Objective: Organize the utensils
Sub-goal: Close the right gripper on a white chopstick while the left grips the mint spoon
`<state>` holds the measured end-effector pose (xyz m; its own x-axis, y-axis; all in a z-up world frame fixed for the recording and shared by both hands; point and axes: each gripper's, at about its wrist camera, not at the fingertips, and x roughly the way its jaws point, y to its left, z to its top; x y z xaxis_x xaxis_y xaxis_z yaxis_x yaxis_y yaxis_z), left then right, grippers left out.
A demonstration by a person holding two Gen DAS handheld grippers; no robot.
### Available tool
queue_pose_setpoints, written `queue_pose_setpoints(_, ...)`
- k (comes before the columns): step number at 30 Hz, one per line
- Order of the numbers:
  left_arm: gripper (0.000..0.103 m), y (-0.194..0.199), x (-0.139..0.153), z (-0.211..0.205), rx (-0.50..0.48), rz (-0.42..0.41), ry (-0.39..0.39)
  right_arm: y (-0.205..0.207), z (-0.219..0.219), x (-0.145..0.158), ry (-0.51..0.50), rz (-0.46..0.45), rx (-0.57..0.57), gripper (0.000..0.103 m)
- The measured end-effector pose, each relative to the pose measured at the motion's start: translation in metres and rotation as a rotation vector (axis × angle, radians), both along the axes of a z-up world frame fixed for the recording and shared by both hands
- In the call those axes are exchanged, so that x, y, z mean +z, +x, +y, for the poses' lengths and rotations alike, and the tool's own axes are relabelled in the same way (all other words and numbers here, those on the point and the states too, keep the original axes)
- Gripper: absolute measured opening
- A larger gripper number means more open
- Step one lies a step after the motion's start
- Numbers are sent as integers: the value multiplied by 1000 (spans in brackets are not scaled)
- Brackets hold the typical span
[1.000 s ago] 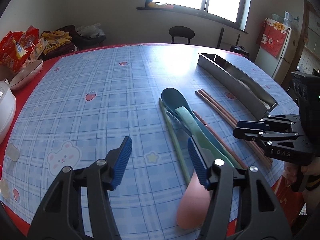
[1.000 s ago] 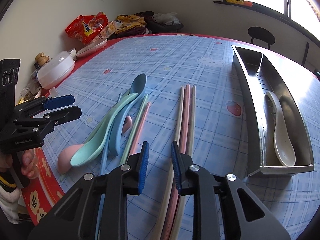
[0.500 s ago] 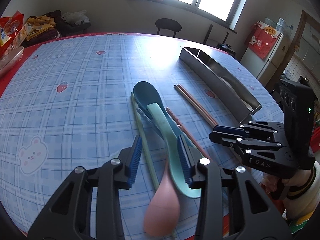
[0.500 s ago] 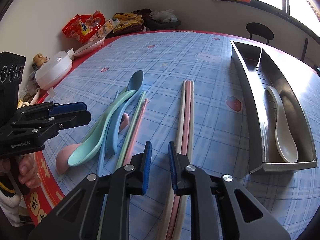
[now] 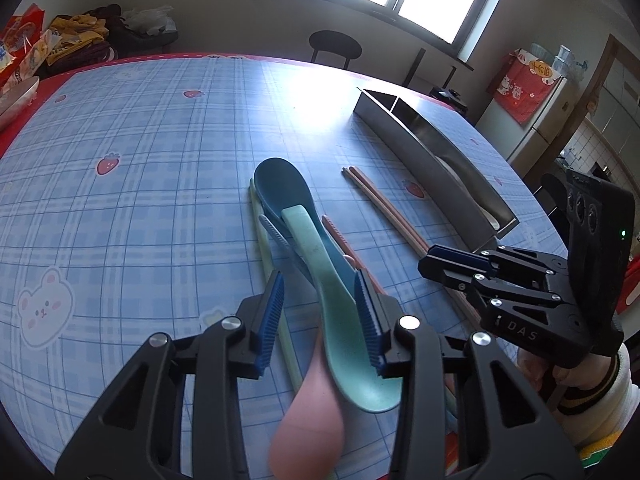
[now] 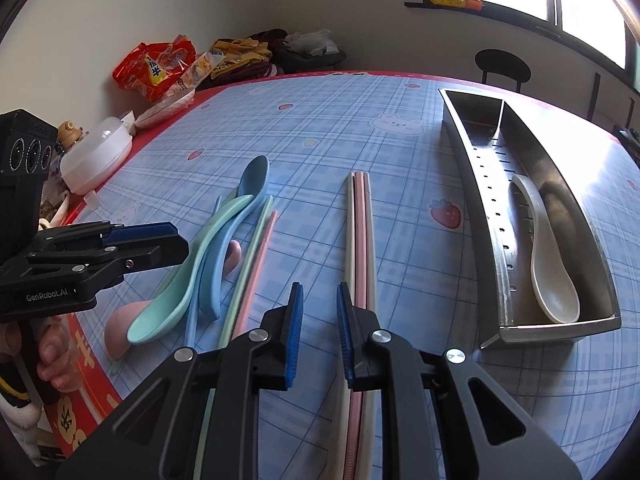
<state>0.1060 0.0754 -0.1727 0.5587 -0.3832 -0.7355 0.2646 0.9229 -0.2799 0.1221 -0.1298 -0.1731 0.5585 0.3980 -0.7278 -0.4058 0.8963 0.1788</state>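
Observation:
A pile of spoons lies near the table's front edge: a dark blue spoon (image 5: 280, 188), a mint spoon (image 5: 320, 264) over it and a pink spoon (image 5: 308, 432) underneath. My left gripper (image 5: 320, 320) hovers over the pile, with the mint handle between its jaws. Its right pad sits at the handle's edge, while bare table shows at the left pad, so it is open. My right gripper (image 6: 320, 336) is low over the white and pink chopsticks (image 6: 360, 232), jaws narrow with nothing between them. A white spoon (image 6: 548, 264) lies in the steel tray (image 6: 480, 200).
Pale green chopsticks (image 5: 260, 232) and a pink chopstick (image 6: 260, 256) lie beside the spoons. Snack bags (image 6: 160, 68) and a white lidded container (image 6: 96, 156) sit at the table's far left. A stool (image 6: 502, 64) stands behind the table. The red table edge is close below both grippers.
My left gripper has shifted over the spoon pile and its jaws have narrowed around the mint handle. The right gripper's jaws have narrowed slightly; it has stayed in place.

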Motion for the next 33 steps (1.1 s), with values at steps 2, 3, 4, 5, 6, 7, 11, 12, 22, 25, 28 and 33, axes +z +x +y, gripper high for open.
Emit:
queue_pose_setpoints(2,38,0,0,-1,-7,1,0,-1,-1,1,-2,-11,-6,17)
queue_pose_setpoints(3,38,0,0,-2,-10,1,1,-1,0,1,-7,-6,-2,17)
queue_pose_setpoints(4,38,0,-1,-3,-14,3,2,-1,1,-1,-13,0,2,17)
queue_pose_setpoints(5,37,1,-1,-4,-18,5,3,0,2,-1,-17,-2,5,17)
queue_pose_setpoints(6,36,2,-2,-6,-21,6,3,0,3,-1,-20,0,6,17)
queue_pose_setpoints(7,35,2,-2,-7,-23,7,3,0,3,-1,-18,1,2,17)
queue_pose_setpoints(11,32,7,-3,-9,-23,18,-5,3,-3,-2,2,11,-26,17)
queue_pose_setpoints(12,32,8,-3,-9,-22,20,-5,3,-3,-2,6,13,-26,17)
queue_pose_setpoints(22,32,12,-3,-10,-18,26,-1,9,-1,-6,-22,39,-48,17)
queue_pose_setpoints(25,32,12,-5,-10,-18,30,2,7,2,-6,-42,31,-44,17)
queue_pose_setpoints(28,32,14,-6,-11,-13,37,3,6,5,-6,-53,28,-33,6)
queue_pose_setpoints(33,32,18,-6,-12,-6,49,-4,4,7,-6,-49,26,-18,7)
